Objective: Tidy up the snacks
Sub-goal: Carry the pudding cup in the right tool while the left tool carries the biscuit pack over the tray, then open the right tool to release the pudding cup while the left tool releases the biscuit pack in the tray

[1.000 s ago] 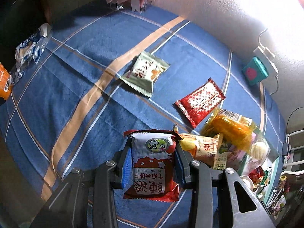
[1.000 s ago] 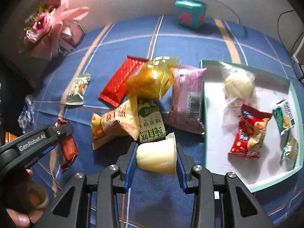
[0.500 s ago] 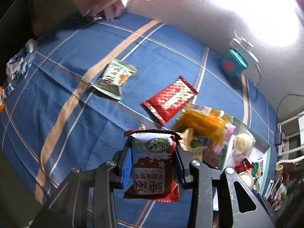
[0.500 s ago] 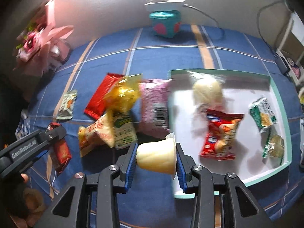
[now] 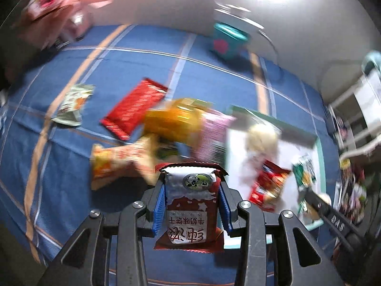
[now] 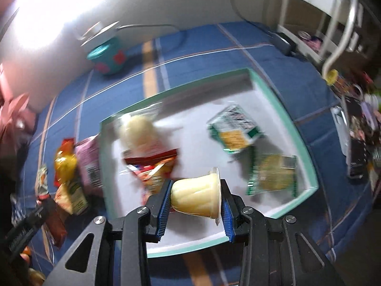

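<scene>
My left gripper point(image 5: 192, 199) is shut on a red and white biscuit packet point(image 5: 190, 205), held over the blue checked cloth just left of the teal-rimmed white tray point(image 5: 319, 152). My right gripper point(image 6: 195, 199) is shut on a pale yellow pudding cup point(image 6: 197, 199) lying sideways between the pads, above the tray's point(image 6: 281, 109) near part. Inside the tray lie a round wrapped bun point(image 6: 137, 131), a red snack bag point(image 6: 152, 169) and two green packets point(image 6: 234, 128). A pile of loose snacks point(image 5: 166, 124) sits left of the tray. Both views are motion-blurred.
A red packet point(image 5: 135, 107) and a pale green packet point(image 5: 72, 102) lie apart on the cloth. A teal box point(image 6: 107, 56) with a white charger and cable stands by the wall. Pink wrapped flowers point(image 5: 59, 4) are at the far left, white shelving point(image 6: 321, 23) to the right.
Both grippers have swung to the right with their snacks. The right gripper now hangs over the tray; the left has come from the open cloth to beside the snack pile.
</scene>
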Demonstrator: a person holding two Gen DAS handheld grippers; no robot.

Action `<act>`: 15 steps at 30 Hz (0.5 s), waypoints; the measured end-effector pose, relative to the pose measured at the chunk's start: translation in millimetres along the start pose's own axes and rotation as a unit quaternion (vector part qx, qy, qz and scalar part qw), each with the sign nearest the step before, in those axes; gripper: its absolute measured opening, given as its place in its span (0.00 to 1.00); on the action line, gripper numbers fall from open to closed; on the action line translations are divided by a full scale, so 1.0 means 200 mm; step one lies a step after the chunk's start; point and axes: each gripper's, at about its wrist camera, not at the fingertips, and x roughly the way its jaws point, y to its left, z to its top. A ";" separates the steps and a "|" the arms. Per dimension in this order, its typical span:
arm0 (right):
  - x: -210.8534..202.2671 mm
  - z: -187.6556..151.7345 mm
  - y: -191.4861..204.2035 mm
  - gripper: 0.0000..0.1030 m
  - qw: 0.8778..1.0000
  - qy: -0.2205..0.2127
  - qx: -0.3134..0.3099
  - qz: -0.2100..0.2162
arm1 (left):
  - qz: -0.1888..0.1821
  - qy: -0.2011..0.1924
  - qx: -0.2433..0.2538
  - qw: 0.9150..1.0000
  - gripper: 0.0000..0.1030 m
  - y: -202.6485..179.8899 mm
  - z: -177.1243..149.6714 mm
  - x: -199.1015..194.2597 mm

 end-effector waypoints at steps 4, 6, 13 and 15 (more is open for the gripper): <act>0.01 0.02 -0.11 0.39 1.000 0.003 0.021 -0.003 | -0.003 0.011 0.044 0.999 0.40 -0.16 -0.03 0.07; 0.01 0.02 -0.15 0.39 1.000 0.005 0.028 -0.003 | 0.007 0.014 0.063 0.998 0.40 -0.22 -0.04 0.11; 0.08 0.03 -0.16 0.39 0.999 0.018 0.032 0.008 | 0.027 0.014 0.107 0.994 0.40 -0.36 -0.05 0.24; 0.10 0.03 -0.15 0.39 0.999 0.023 0.031 0.011 | 0.026 0.019 0.108 0.994 0.40 -0.37 -0.04 0.27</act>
